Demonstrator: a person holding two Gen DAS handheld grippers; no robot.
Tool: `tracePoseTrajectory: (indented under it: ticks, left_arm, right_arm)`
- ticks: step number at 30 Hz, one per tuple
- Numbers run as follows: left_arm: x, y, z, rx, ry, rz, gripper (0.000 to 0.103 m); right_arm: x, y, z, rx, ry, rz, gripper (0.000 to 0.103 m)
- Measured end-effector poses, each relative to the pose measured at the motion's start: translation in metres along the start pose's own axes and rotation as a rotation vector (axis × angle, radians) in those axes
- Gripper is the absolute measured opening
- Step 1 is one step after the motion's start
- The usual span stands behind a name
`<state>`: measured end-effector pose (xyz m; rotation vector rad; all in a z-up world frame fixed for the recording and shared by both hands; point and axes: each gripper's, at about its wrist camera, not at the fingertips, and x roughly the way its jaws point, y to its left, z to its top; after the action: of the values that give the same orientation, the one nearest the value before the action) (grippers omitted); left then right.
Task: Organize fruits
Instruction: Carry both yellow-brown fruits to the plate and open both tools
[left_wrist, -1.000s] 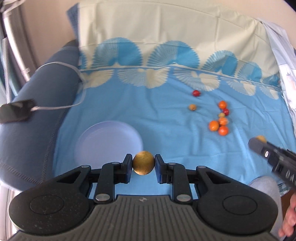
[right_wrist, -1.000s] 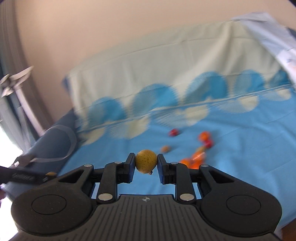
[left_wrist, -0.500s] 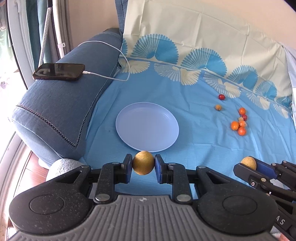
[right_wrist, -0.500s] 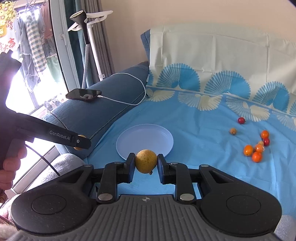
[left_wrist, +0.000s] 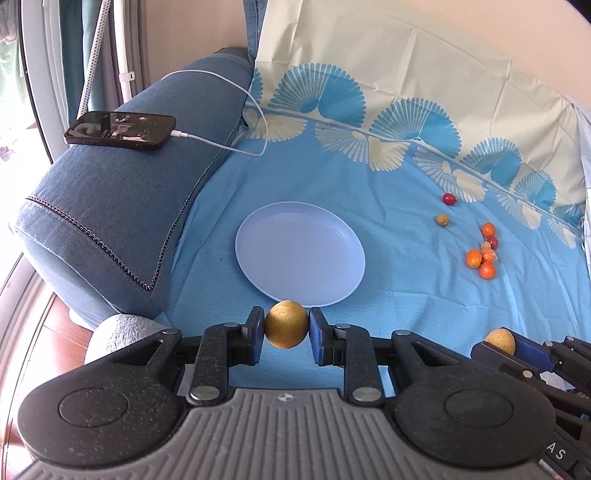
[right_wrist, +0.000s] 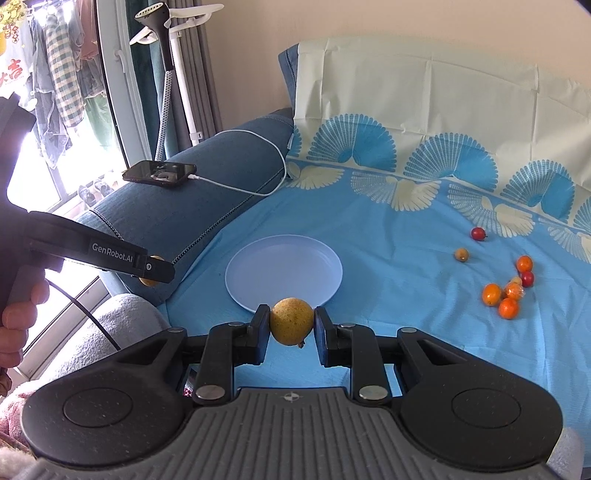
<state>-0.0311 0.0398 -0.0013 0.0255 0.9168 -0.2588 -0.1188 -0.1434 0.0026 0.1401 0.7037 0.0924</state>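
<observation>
My left gripper (left_wrist: 286, 329) is shut on a round yellow-brown fruit (left_wrist: 286, 328), just short of the near rim of an empty pale blue plate (left_wrist: 300, 253). My right gripper (right_wrist: 291, 327) is shut on a similar yellow fruit (right_wrist: 291, 320), also near the plate (right_wrist: 283, 272). The right gripper shows at the lower right of the left wrist view (left_wrist: 499, 341). The left gripper shows at the left of the right wrist view (right_wrist: 147, 275). Several small orange and red fruits (left_wrist: 484, 254) lie on the blue cloth to the right; they also show in the right wrist view (right_wrist: 508, 291).
A blue patterned cloth (left_wrist: 388, 206) covers the sofa seat and backrest. A phone (left_wrist: 120, 130) with a white charging cable (left_wrist: 236, 110) lies on the blue armrest (left_wrist: 110, 206) at left. A garment steamer stand (right_wrist: 166, 66) and hanging clothes are by the window at left.
Both grippers pulled back and swung left, so the plate, armrest and phone came into view. Each still holds its fruit.
</observation>
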Motion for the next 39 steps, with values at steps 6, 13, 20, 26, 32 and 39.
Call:
tracePoseTrajectory:
  ticks: [6, 13, 20, 26, 32, 39]
  left_arm:
    - [0.022, -0.001, 0.014, 0.016, 0.015, 0.019, 0.028]
    - [0.063, 0.0, 0.041, 0.017, 0.041, 0.028, 0.028]
    - [0.121, -0.003, 0.069, 0.029, 0.085, 0.048, 0.028]
    - [0.17, -0.003, 0.085, 0.041, 0.121, 0.075, 0.028]
    - [0.21, -0.002, 0.092, 0.061, 0.152, 0.102, 0.028]
    - [0.238, 0.004, 0.094, 0.079, 0.181, 0.119, 0.035]
  right_arm:
    - [0.02, -0.005, 0.002, 0.004, 0.03, -0.004, 0.026]
    - [0.067, -0.012, 0.017, 0.04, 0.063, -0.004, 0.026]
    - [0.129, -0.019, 0.036, 0.037, 0.076, -0.014, 0.026]
    - [0.18, -0.03, 0.041, 0.007, 0.112, -0.019, 0.026]
    - [0.218, -0.029, 0.044, -0.04, 0.135, -0.01, 0.026]
    - [0.25, -0.025, 0.043, -0.062, 0.174, 0.003, 0.027]
